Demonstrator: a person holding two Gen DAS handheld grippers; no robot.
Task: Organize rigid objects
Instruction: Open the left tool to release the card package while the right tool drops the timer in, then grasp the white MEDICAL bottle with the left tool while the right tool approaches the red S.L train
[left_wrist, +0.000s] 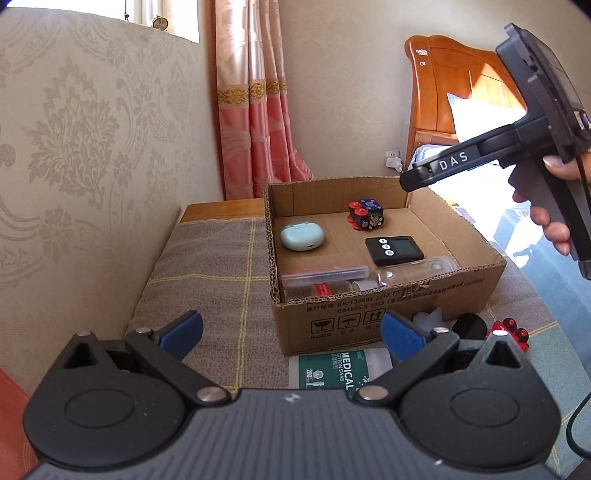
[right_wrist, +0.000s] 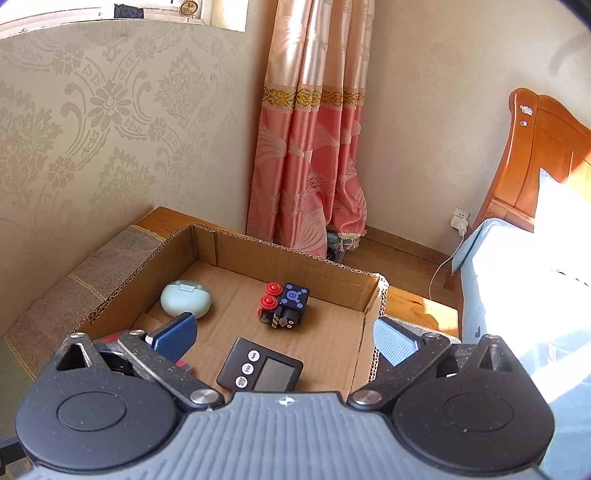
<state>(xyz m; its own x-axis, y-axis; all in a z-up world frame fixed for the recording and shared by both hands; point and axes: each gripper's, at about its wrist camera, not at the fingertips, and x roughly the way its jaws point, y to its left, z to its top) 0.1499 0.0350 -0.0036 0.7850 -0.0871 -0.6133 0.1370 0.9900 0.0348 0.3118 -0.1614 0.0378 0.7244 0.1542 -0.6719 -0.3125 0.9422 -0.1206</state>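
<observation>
The right gripper (right_wrist: 283, 341) stands spread wide with nothing between its blue pads (right_wrist: 174, 336), hanging over the near right part of the cardboard box (right_wrist: 258, 254); a person's hand (left_wrist: 554, 206) grasps its handle. Just beneath and ahead of it lies the black timer (right_wrist: 260, 371), flat on the box floor, its long axis running from the near left toward the far right, buttons at the left end and screen at the right. Beyond the timer sits a small black toy with red wheels (right_wrist: 282, 304), tipped on its side, wheels toward the left. Left of that rests a pale green oval case (right_wrist: 185, 299), its long axis across the box.

The left gripper (left_wrist: 291, 334) is likewise released and empty, held low over the checked cloth (left_wrist: 207, 258) in front of the box. Between its pads lies a packet of medical cotton swabs (left_wrist: 332, 369), lengthwise left to right. Along the box's near wall lie clear bottles (left_wrist: 369, 277), end to end across it. Right of the box, on the cloth, sits a red toy (left_wrist: 511, 330).
</observation>
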